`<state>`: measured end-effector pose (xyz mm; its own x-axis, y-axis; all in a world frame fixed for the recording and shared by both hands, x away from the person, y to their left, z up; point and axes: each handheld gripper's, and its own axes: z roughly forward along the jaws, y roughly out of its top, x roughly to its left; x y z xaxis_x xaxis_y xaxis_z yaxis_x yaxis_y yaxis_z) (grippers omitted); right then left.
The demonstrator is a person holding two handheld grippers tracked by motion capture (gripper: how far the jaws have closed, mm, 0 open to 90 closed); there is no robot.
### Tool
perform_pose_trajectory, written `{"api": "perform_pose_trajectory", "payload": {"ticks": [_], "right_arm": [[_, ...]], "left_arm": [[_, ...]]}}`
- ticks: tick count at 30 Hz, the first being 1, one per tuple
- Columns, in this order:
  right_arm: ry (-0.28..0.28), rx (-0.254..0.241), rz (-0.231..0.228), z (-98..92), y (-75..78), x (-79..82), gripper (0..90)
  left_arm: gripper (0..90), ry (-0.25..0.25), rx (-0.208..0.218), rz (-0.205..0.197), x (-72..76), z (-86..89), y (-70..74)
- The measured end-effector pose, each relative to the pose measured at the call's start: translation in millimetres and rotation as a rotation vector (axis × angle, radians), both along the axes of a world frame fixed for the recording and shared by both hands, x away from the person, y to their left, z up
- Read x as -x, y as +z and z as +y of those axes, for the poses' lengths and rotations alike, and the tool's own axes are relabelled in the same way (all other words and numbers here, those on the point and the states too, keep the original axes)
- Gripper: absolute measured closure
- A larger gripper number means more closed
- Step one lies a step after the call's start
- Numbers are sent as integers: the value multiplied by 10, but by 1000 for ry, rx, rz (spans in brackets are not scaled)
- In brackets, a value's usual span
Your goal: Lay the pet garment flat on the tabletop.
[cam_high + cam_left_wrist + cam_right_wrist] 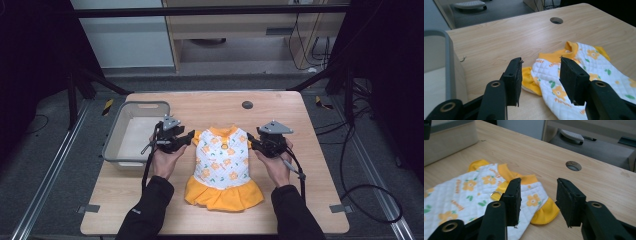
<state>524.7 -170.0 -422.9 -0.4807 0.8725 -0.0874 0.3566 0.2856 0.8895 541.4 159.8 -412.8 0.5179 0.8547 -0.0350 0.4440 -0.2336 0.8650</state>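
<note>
Now both grippers, left and right, stand released; lowering carelessly could wrinkle the centre-frame white-and-orange quilted flower dress.

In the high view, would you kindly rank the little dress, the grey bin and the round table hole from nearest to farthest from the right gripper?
From the right gripper:
1. Little dress, lying flat just beside the jaws, its sleeve next to them.
2. Round table hole, toward the table's far edge.
3. Grey bin, at the table's left edge, beyond the dress and the left gripper.
</note>
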Motion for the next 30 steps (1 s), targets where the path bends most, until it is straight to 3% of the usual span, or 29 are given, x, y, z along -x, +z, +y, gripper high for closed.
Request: {"api": "perform_pose_trajectory", "payload": {"ticks": [4, 6, 11, 17, 23, 30], "right_arm": [[55, -36, 10, -47, 96, 204, 508], [72, -30, 14, -58, 112, 301, 503], [122, -32, 43, -93, 77, 582, 510], [157, -29, 113, -157, -97, 870, 538], [170, 1, 176, -200, -324, 1038, 546], [174, 16, 231, -221, -523, 1126, 554]], "left_arm": [[492, -41, -22, 1, 205, 60, 103], [481, -71, -37, 4, 345, 94, 121], [483, -118, -68, 30, 651, 198, 36], [573, -143, -87, 92, 907, 320, -180], [678, -182, -110, 168, 1068, 261, -394], [738, -222, -133, 191, 1180, 112, -490]]}}
